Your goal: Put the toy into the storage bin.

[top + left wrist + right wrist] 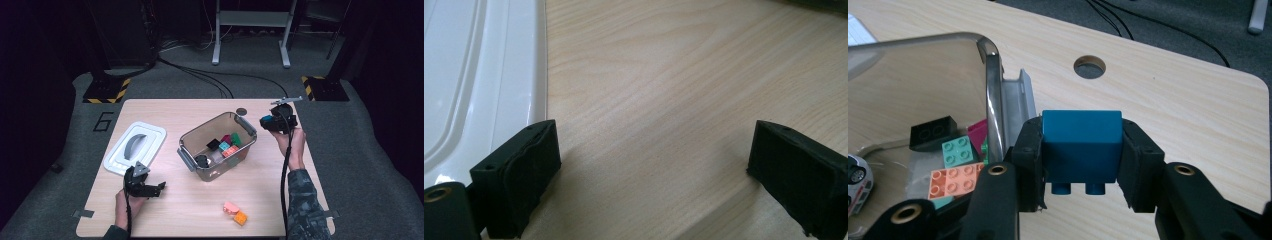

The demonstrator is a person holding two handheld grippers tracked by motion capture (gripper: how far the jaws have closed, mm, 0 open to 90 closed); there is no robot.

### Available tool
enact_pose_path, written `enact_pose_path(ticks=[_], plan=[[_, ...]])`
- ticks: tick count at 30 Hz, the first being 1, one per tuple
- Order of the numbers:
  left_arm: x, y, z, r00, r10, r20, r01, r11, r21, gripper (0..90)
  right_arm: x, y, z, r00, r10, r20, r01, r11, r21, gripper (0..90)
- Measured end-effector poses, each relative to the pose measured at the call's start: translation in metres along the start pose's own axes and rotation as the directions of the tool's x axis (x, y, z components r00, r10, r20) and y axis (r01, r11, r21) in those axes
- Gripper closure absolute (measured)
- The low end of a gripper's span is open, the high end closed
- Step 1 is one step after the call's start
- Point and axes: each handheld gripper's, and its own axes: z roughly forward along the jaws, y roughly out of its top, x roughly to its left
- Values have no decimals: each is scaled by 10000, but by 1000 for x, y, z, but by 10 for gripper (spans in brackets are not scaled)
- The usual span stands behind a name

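Observation:
My right gripper (267,121) (1082,150) is shut on a blue brick (1081,148) (267,120), held just off the right end of the clear plastic bin (185,141) (993,85), above the table. Inside the bin lie several bricks: black (933,132), mint (961,151), orange (953,181) and magenta (977,132), plus a small toy car (858,182) (202,160). My left gripper (159,188) (654,175) stands open low over bare wood near the front left, beside the white bin lid (120,160) (479,85).
A pink brick (230,207) and an orange brick (240,218) lie on the table near the front edge. A round cable hole (242,111) (1090,66) sits behind the bin. Beyond the table's far edge are cables and stand legs on grey floor.

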Motion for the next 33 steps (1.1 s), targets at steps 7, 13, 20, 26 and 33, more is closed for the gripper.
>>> enact_pose_path(ticks=[7,13,20,26,33], plan=[[0,0,0,10000,-20,-22,20,10000,-49,63,16,12,-1,9986,-433,-293,428,9990,-157,585],[0,0,1,10000,-29,-47,28,9999,-120,63,34,14,0,9951,-674,-727,664,9977,-163,585],[0,0,0,10000,-10,-20,10,10000,-36,63,55,11,3,9841,-1147,-1354,1176,9930,137,585],[0,0,0,10000,-13,-18,13,10000,-31,63,72,4,10,9720,-1616,-1706,1762,9816,738,584],[0,0,0,10000,62,-36,-62,10000,-38,64,75,-3,11,9663,-1732,-1903,2003,9706,1337,583]])
